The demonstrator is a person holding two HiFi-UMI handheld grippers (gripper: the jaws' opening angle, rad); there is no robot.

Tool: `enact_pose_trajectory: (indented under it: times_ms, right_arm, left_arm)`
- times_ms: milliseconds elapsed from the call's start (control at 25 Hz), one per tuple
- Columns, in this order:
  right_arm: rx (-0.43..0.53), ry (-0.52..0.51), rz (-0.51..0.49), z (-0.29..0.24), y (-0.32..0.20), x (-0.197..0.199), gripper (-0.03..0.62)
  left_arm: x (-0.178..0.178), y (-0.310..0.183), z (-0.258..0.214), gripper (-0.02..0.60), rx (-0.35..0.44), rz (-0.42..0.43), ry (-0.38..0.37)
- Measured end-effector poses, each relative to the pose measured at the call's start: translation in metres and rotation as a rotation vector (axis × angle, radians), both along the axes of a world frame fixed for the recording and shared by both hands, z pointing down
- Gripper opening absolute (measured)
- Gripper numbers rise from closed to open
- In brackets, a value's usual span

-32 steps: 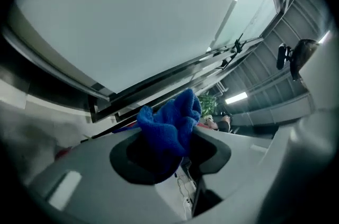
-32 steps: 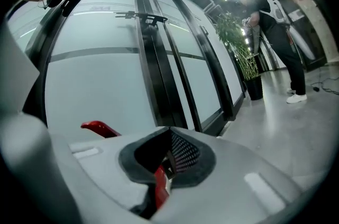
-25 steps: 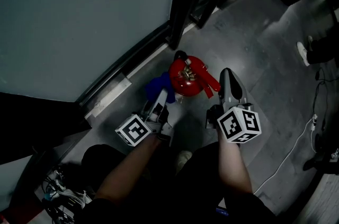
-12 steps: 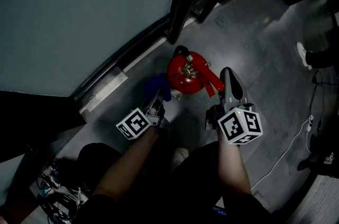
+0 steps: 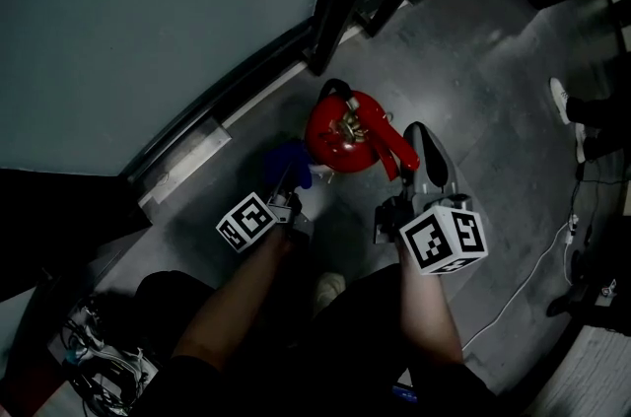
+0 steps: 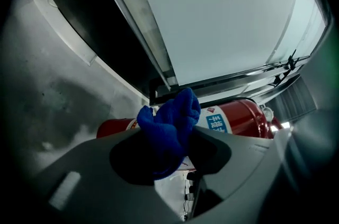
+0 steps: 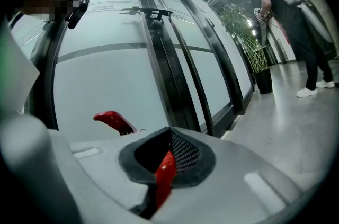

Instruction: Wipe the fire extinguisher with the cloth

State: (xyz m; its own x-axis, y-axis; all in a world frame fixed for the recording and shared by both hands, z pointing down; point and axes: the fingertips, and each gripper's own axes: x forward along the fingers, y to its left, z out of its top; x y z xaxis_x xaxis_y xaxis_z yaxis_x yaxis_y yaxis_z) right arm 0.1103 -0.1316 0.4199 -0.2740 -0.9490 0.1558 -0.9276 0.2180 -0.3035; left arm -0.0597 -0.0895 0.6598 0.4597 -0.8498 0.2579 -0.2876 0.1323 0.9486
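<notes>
Fingers of the left gripper (image 6: 169,150) are clenched on the blue cloth (image 6: 170,119), just beside the left flank of the fire extinguisher (image 5: 340,134) standing upright on the floor, while the right gripper (image 7: 168,162) pinches its red lever (image 7: 164,175).

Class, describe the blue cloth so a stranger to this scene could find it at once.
Find the big glass wall, then the red fire extinguisher on the grey floor at its base. Beside it on the left, a bunched cloth is pinched in the left gripper: the only blue thing there.
</notes>
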Motion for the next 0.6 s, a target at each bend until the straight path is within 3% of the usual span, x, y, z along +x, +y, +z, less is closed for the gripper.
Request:
enact_pose_trajectory:
  times_ms: [320, 600]
  right_arm:
    - [-0.023, -0.017, 0.02, 0.006, -0.002, -0.004, 0.003]
    - [-0.033, -0.019, 0.032, 0.005, 0.005, 0.004, 0.003]
  left_arm:
    - [-0.001, 0.003, 0.052, 0.164, -0.087, 0.104, -0.056]
    - [-0.007, 0.0, 0.08, 0.164, -0.099, 0.157, -0.065]
